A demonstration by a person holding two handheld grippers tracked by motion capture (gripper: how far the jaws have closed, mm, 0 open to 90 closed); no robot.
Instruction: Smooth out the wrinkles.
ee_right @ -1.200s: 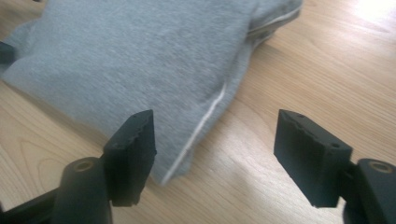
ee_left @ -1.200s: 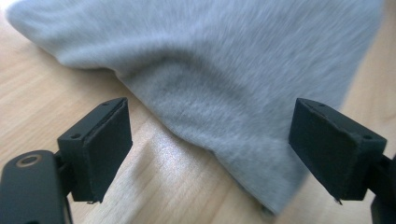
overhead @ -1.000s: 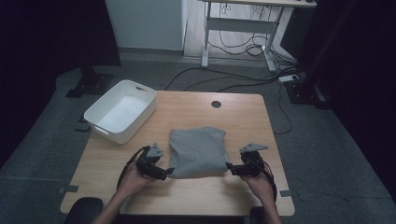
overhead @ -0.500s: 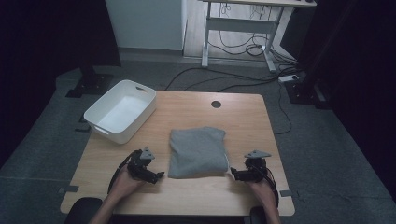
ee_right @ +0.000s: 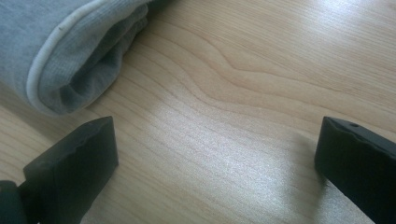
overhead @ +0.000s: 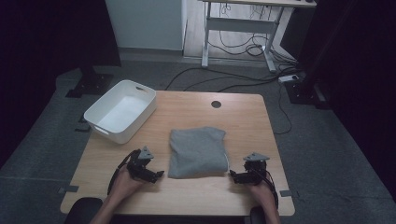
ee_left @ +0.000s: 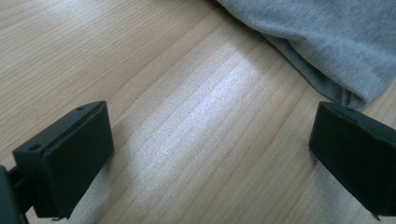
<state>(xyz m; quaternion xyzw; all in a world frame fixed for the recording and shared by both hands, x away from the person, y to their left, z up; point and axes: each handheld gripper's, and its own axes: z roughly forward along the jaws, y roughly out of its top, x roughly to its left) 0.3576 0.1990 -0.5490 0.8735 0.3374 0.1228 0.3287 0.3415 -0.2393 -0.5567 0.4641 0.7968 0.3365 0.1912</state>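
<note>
Right now the folded grey garment (overhead: 197,151) lies in the middle of the wooden table (overhead: 243,116), and both grippers sit low at its near corners without touching it. The left gripper (overhead: 158,175) has just been opening; its jaws stand wide apart with bare wood between them and the cloth's corner just beyond one jaw. The right gripper (overhead: 232,175) has likewise just been opening, nothing between its jaws, the rolled edge of the fold just beside one jaw.

What could go wrong, as I judge it: the fold is only loose layers stacked on each other, so a jaw that catches a single layer would peel the top open instead of lifting the whole bundle. A pull from one side alone would drag it askew across the smooth tabletop.

The fabric is a fine-ribbed knit, soft and matte, with a paler seam running along the folded edge (ee_right: 56,51). Its outline is a rounded rectangle. The table is pale wood-grain laminate with a slight sheen. A white plastic bin (overhead: 102,119), rounded at the corners, stands well apart at the far left.
</note>
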